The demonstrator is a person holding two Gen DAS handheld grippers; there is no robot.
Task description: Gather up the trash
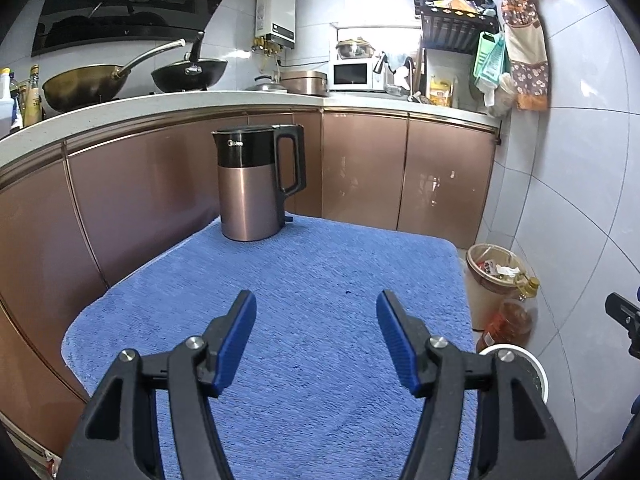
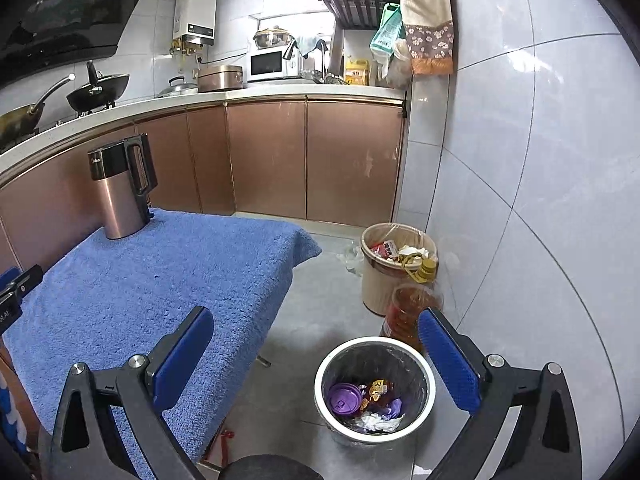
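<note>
A small white-rimmed trash bin (image 2: 424, 364) stands on the floor beside the table and holds a purple lid (image 2: 343, 398), wrappers and crumpled paper. Its rim shows in the left wrist view (image 1: 532, 364). My right gripper (image 2: 316, 320) is open and empty, above the bin and the table's right edge. My left gripper (image 1: 316, 300) is open and empty above the blue towel (image 1: 304, 280) on the table. No loose trash shows on the towel.
A copper kettle (image 1: 252, 196) stands at the towel's far corner, also in the right wrist view (image 2: 120, 196). A beige bin full of rubbish (image 2: 380, 276) and an oil bottle (image 2: 404, 312) stand by the tiled wall. Cabinets and a counter with woks lie behind.
</note>
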